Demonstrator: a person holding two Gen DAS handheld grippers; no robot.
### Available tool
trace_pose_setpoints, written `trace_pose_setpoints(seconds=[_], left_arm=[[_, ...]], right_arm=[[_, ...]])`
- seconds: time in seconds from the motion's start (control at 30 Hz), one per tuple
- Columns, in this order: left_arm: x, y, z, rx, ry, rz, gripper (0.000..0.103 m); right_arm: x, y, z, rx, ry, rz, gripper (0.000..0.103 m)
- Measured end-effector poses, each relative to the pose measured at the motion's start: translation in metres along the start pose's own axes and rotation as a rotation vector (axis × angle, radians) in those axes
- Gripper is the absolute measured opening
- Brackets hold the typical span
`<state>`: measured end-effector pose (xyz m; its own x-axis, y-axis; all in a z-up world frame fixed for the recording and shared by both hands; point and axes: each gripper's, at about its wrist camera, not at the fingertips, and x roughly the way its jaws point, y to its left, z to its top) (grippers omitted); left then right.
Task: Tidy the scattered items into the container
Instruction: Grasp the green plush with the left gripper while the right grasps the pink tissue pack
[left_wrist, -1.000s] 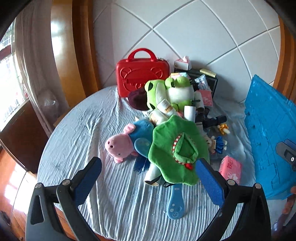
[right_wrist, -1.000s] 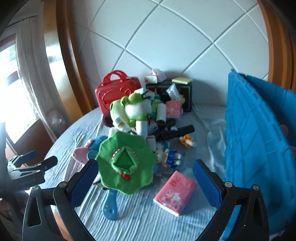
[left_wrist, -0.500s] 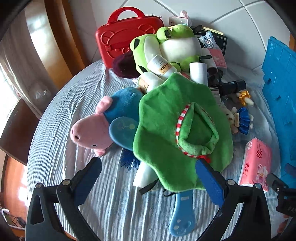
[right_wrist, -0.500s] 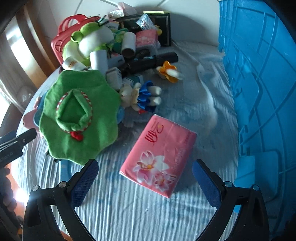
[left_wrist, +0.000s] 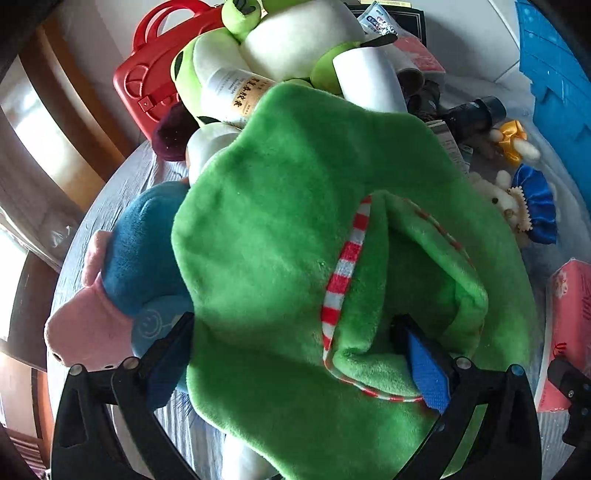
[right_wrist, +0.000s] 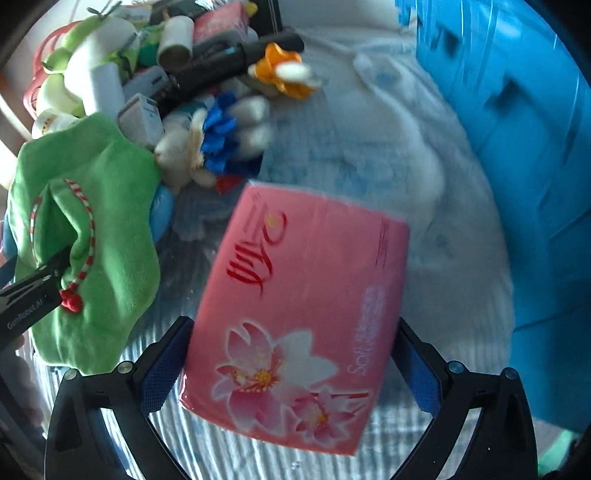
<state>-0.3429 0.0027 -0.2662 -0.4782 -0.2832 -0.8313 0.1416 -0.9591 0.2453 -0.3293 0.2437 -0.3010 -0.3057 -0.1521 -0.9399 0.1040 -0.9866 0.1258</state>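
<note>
A green plush hat (left_wrist: 295, 229) with a red-and-white striped trim lies on top of the toy pile. My left gripper (left_wrist: 299, 358) is open and straddles its near part, the right finger tucked inside the hat's pocket. The hat also shows in the right wrist view (right_wrist: 85, 221). A pink tissue pack (right_wrist: 299, 314) lies on the striped cloth between the fingers of my open right gripper (right_wrist: 291, 362). The blue container (right_wrist: 517, 147) stands at the right.
The pile holds a pink-and-blue plush pig (left_wrist: 122, 280), a green frog plush (left_wrist: 288, 40), white bottles (left_wrist: 229, 92), a red case (left_wrist: 147, 81), a black cylinder (left_wrist: 472, 114), small dolls (right_wrist: 207, 144) and a yellow toy (right_wrist: 284, 70).
Both grippers moved forward and down. The left one now reaches around the green hat; the right one now has the pink tissue pack between its fingers.
</note>
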Motion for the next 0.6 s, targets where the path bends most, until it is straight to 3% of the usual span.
trace_pose_setpoints(seconds=[0.13, 0.3, 0.5, 0.6], left_arm=[[0.002, 0.001, 0.001, -0.017, 0.012, 0.000, 0.103], [-0.001, 0.001, -0.006, -0.013, -0.044, 0.003, 0.103], [-0.002, 0.002, -0.009, -0.025, -0.065, 0.001, 0.103], [-0.005, 0.001, -0.007, -0.025, -0.063, -0.003, 0.101]], right_arm=[[0.007, -0.003, -0.006, 0.024, -0.005, 0.003, 0.103], [0.012, 0.000, -0.008, -0.006, -0.011, -0.041, 0.103], [0.014, -0.007, -0.008, 0.082, -0.038, -0.044, 0.103], [0.018, -0.003, -0.011, 0.037, -0.035, -0.081, 0.103]])
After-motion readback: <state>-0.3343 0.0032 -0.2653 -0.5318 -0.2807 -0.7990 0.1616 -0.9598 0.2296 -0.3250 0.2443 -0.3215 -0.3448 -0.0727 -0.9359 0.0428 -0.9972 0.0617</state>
